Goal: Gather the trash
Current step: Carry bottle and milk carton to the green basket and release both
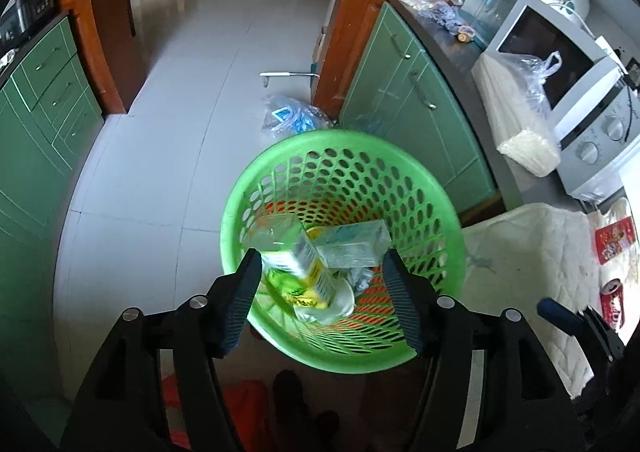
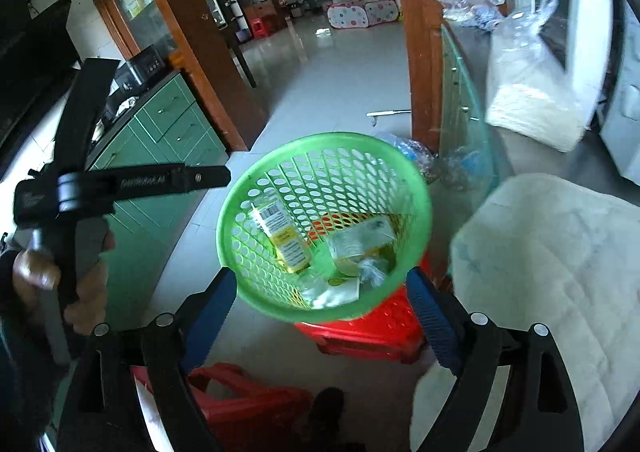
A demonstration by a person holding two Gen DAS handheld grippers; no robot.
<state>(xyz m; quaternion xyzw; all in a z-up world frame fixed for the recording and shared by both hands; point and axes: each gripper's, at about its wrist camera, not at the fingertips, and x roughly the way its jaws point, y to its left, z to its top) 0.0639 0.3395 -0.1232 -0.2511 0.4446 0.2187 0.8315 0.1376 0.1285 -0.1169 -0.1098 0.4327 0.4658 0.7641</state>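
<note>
A green perforated basket [image 1: 344, 140] stands below both grippers, on a red stool [image 2: 368, 336]. In it lie a yellow-and-white carton [image 1: 308, 268] with a barcode [image 2: 280, 236], a pale box [image 1: 356, 244] [image 2: 360, 240] and crumpled wrappers. My left gripper [image 1: 322, 300] hangs open over the basket; the blurred carton shows between its fingers, and the right pad is clear of it. My right gripper [image 2: 322, 308] is open over the basket's near rim with nothing held. A red can [image 1: 612, 292] lies on the white quilted cloth [image 1: 540, 252] at the right.
A plastic bag [image 1: 292, 112] lies on the tiled floor behind the basket. Green cabinets [image 1: 404, 92] line both sides. The counter holds a microwave [image 1: 580, 92], a bagged white bundle [image 1: 516, 112] and a red packet [image 1: 614, 242]. A hand [image 2: 88, 284] holds the left tool.
</note>
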